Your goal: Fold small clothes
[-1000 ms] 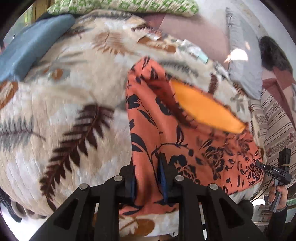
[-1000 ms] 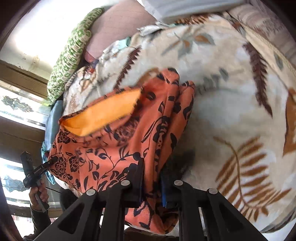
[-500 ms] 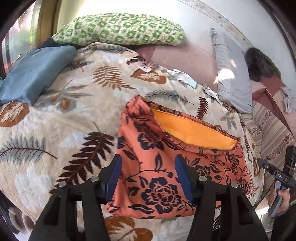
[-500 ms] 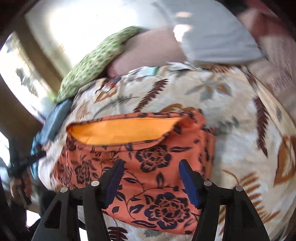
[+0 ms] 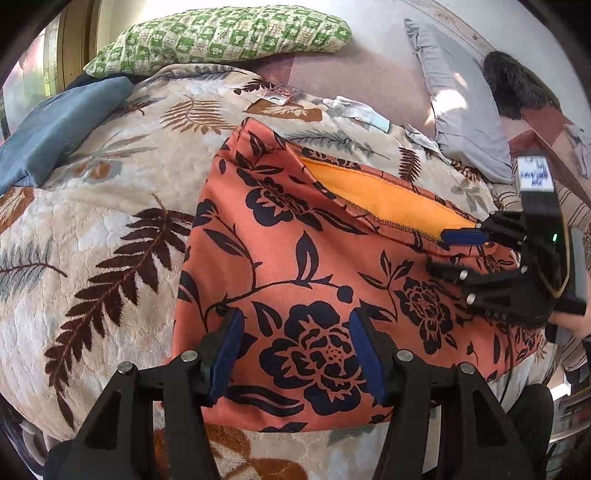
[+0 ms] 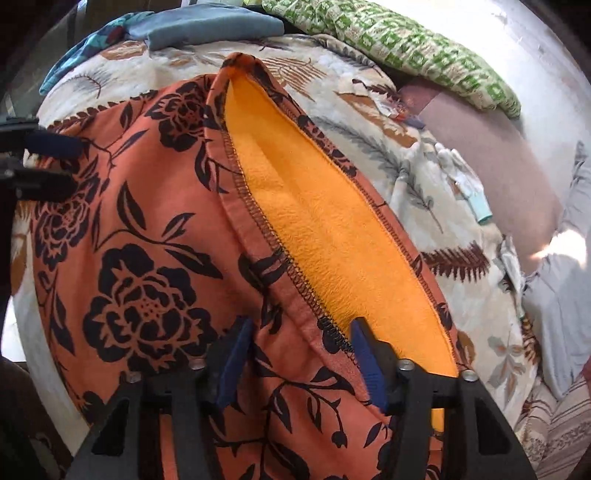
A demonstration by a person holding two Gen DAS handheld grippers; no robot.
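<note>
An orange garment (image 5: 295, 258) with black flowers lies flat on the leaf-print blanket (image 5: 92, 221), and its yellow-orange fleece lining (image 6: 325, 229) shows at the open hem. My left gripper (image 5: 295, 332) is open over the garment's near edge with nothing pinched; in the right wrist view the left gripper (image 6: 55, 164) sits at the garment's far left side. My right gripper (image 6: 301, 332) is at the hem's end, its jaws closing. The stitched hem edge lies between its pads, which stand apart from it. The left wrist view shows the right gripper (image 5: 448, 254) at the garment's right end.
A green checked pillow (image 5: 221, 33) lies at the head of the bed, a folded blue cloth (image 5: 55, 129) at the left and a grey pillow (image 5: 461, 103) at the right. Small white and teal items (image 5: 358, 110) lie beyond the garment. A striped cloth (image 6: 554, 435) covers the right side.
Both grippers let go of the bunched garment and opened; it now lies spread flat. The right gripper rolled and swung across to the hem's end, then began narrowing.
</note>
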